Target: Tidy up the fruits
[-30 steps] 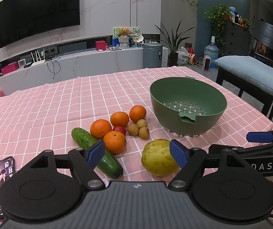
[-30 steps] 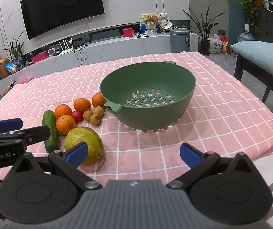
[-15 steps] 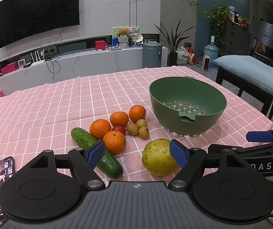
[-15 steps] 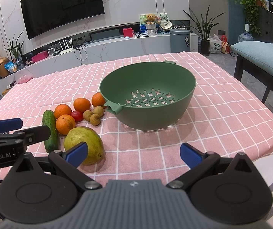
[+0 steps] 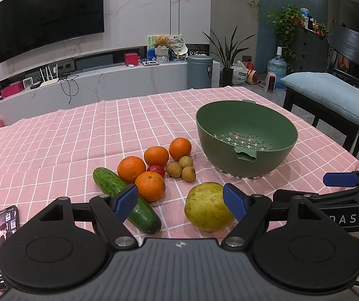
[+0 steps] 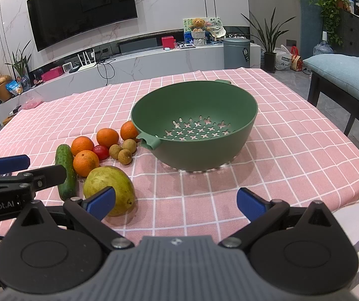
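both tools gape, holding nothing: left tool (image 5: 180,203), right tool (image 6: 175,202). just ahead of the left tool lie the pear (image 5: 208,207) and cucumber (image 5: 126,200), then oranges (image 5: 150,185); farther right, the colander (image 5: 246,138) on the bench (image 5: 66,145).

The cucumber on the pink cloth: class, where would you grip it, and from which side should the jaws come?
Grip the cucumber across its narrow middle, coming down from above with the jaws set crosswise to its length. It lies flat and long, so its ends offer little hold. An orange sits close against one flank, so that side looks tight; its other flank faces bare cloth.
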